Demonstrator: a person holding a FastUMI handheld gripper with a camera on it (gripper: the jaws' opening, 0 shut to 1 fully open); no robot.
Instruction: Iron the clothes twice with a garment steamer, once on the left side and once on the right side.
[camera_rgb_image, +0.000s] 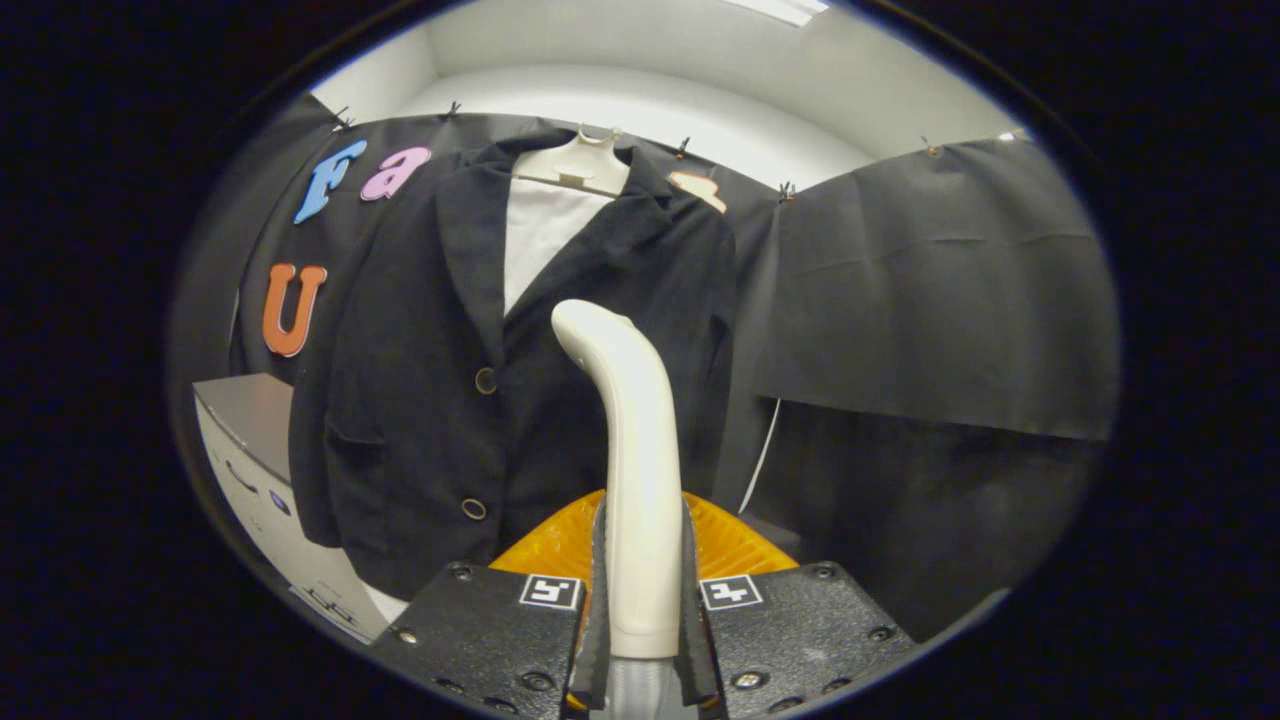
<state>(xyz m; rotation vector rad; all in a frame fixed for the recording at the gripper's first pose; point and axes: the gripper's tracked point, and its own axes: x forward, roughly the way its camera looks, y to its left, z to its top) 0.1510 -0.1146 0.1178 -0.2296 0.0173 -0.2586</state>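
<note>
A dark jacket (430, 380) with two round buttons hangs on a white hanger (580, 165) against the booth's wall, over a white shirt (535, 235) that shows at the collar. My gripper (642, 600) is shut on the cream handle of the garment steamer (630, 440). The handle rises upright between my fingers and bends at its top toward the jacket. Its head stands in front of the jacket's right half, below the collar opening; whether it touches the cloth I cannot tell. An orange ribbed part (560, 545) sits low behind the handle.
A white and grey box (255, 460) stands just left of the jacket's lower hem. A thin white cord (762, 450) hangs down the wall right of the jacket. Black cloth (930, 300) covers the wall on the right.
</note>
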